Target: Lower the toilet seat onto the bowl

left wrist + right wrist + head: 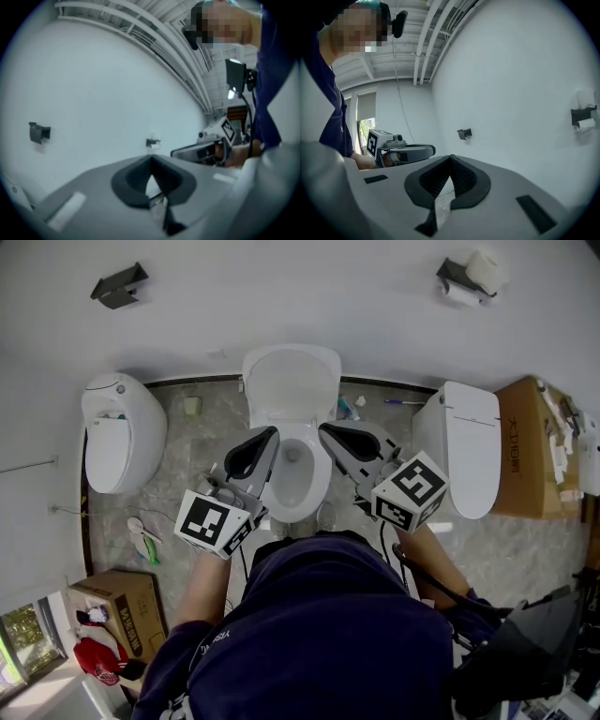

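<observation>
Toilet seat [292, 382] upright. Left gripper [267, 437] and right gripper [330, 433] both closed, empty, above bowl [302, 502].

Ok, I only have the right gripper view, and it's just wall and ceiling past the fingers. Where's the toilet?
Observer: In the head view the toilet bowl is in front of the person, and the right gripper appears over it.
Operator: Is the seat down yet?
Observer: No, the seat stands raised at the back and the bowl is uncovered.
Operator: And the left gripper?
Observer: In the left gripper's own view, its fingers are closed with nothing between them.
</observation>
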`<act>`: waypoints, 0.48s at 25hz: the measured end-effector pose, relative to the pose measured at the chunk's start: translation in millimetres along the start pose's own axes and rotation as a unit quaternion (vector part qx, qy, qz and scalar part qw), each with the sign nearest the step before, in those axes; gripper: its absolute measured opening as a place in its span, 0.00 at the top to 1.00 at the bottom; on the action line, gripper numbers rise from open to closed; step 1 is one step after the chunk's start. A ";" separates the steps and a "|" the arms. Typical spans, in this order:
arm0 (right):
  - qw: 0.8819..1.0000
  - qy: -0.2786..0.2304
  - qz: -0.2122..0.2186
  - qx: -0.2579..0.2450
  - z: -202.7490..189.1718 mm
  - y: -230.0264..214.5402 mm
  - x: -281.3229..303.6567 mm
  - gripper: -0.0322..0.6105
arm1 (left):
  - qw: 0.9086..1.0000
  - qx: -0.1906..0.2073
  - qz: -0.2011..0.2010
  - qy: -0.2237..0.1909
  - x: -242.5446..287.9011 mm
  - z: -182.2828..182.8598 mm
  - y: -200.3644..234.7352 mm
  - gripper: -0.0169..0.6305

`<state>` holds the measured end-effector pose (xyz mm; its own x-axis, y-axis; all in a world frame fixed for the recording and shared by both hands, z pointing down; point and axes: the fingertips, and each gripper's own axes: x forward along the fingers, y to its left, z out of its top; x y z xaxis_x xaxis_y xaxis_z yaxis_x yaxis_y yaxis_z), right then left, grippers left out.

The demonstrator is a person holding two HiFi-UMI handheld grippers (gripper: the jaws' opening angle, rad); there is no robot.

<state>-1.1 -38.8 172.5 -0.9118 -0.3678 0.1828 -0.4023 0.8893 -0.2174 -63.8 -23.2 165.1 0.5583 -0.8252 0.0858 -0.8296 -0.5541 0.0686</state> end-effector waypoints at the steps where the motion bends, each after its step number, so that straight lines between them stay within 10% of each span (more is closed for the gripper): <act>1: 1.000 0.000 0.000 0.001 -0.3 -0.1 -0.1 0.94 | 1.000 0.000 0.000 0.001 -0.2 -0.5 -0.2 0.97; 12: 1.000 -0.003 0.001 0.004 -3.7 2.4 -4.6 0.94 | 1.000 0.003 0.000 0.003 -1.1 0.6 -5.6 0.97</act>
